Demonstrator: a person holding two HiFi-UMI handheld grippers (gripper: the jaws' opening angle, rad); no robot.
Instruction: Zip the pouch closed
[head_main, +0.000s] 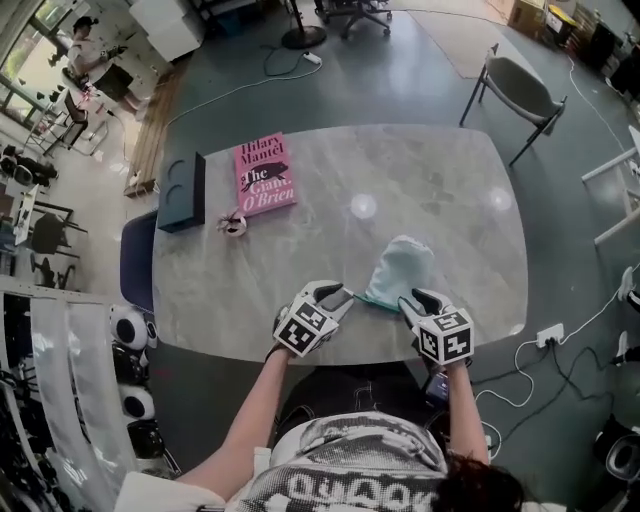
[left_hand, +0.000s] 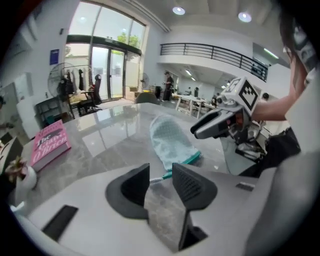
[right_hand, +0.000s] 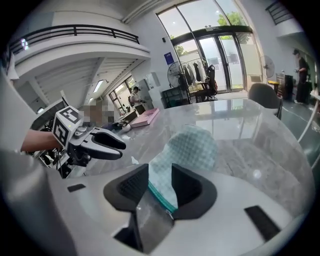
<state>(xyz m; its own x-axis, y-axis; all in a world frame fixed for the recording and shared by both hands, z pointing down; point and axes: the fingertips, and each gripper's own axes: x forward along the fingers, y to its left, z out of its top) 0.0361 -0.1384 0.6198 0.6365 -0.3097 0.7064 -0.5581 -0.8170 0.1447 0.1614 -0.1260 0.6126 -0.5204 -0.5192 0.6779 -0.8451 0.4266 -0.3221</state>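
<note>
A pale mint mesh pouch (head_main: 402, 268) with a teal zipper edge lies flat on the marble table (head_main: 330, 150), near its front edge. My left gripper (head_main: 343, 294) hovers at the zipper's left end, jaws open; in the left gripper view (left_hand: 161, 181) the zipper's end shows past the gap, untouched, with the pouch (left_hand: 172, 139) beyond it. My right gripper (head_main: 412, 300) is at the pouch's near right corner, also open. In the right gripper view (right_hand: 160, 185) the pouch (right_hand: 192, 146) and its teal edge show through the gap, with nothing clamped.
A pink book (head_main: 265, 174), a dark box (head_main: 183, 191) and a small trinket (head_main: 233, 224) lie at the table's far left. A chair (head_main: 520, 88) stands beyond the far right corner. Cables run across the floor on the right.
</note>
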